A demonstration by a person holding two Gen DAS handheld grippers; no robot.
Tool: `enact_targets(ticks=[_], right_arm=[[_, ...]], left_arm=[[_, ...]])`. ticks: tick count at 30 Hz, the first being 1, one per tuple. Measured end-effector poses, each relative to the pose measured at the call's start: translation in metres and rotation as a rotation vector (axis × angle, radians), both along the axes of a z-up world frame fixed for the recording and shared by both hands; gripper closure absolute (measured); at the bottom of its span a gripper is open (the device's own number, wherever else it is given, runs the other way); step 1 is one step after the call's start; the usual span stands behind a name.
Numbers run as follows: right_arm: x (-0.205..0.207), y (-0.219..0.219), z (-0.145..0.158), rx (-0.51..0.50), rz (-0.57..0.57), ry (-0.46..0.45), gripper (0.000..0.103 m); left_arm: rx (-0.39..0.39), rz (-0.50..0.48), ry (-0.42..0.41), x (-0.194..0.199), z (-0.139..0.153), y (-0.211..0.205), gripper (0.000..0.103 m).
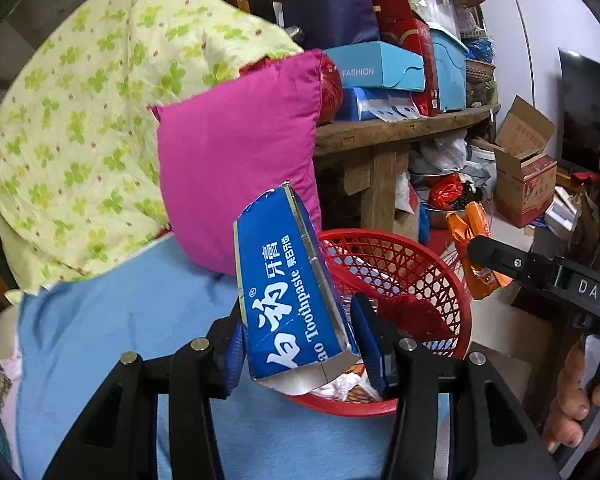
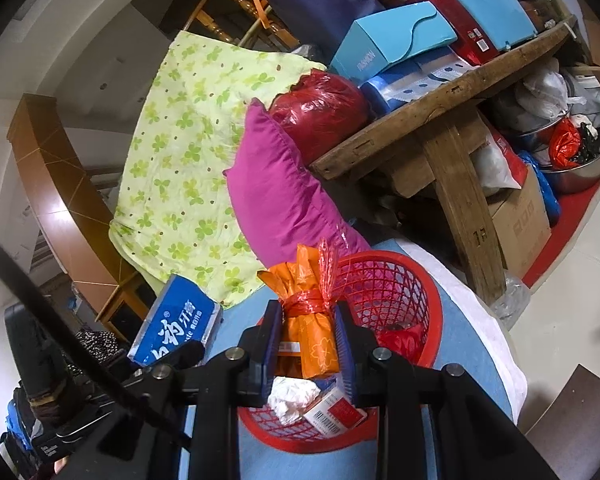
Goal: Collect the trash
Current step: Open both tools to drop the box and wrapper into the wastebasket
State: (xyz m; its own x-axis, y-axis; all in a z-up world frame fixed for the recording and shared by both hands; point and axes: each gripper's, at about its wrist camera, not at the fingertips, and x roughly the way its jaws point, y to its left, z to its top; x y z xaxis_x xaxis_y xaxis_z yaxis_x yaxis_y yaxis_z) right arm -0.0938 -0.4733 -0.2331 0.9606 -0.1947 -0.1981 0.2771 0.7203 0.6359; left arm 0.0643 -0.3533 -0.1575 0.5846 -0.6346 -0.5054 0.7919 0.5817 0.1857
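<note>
1. The left hand-held gripper (image 1: 300,344) squeezes a blue cardboard toothpaste box (image 1: 288,288), held tilted at the left rim of the round red plastic basket (image 1: 432,256).
2. The right hand-held gripper (image 2: 306,346) squeezes an orange plastic packet tied with red film (image 2: 310,320) above the basket.
3. A pink pillow (image 1: 240,160) and a green flowered sheet (image 1: 100,100) lie behind; a cluttered wooden counter (image 2: 440,100) sits upper right.
4. A white tissue (image 2: 292,398) and a red-and-white box (image 2: 334,410) lie inside the basket, half hidden.

You are working in a lived-in, cluttered home bedroom: a clover-print quilt (image 1: 80,120) and magenta pillow (image 1: 236,168) are lying on a blue-sheeted bed (image 1: 112,340), beside a wooden table (image 2: 432,120) stacked with gift boxes (image 1: 376,68).
</note>
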Motion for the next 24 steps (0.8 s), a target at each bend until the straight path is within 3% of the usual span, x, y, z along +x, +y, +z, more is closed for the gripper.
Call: enact_targets(ticks=[7,14,17,24], right_arm=[[-0.002,0.025,0.019,-0.050,0.046,-0.025,0.074],[0.016,0.071,0.040,-0.138,0.131,-0.040,0.074],[0.024,0.081,0.045,-0.120,0.150,-0.057,0.074],[0.028,0.077,0.054,-0.139,0.094,-0.037,0.073]], left_arm=[[-0.009,0.038,-0.105,-0.014,0.012,0.031,0.051],[-0.013,0.143,-0.121,0.001,0.016,0.077,0.051],[-0.020,0.186,-0.119,0.010,0.020,0.094,0.051],[-0.058,0.155,-0.113,0.013,0.035,0.095,0.051]])
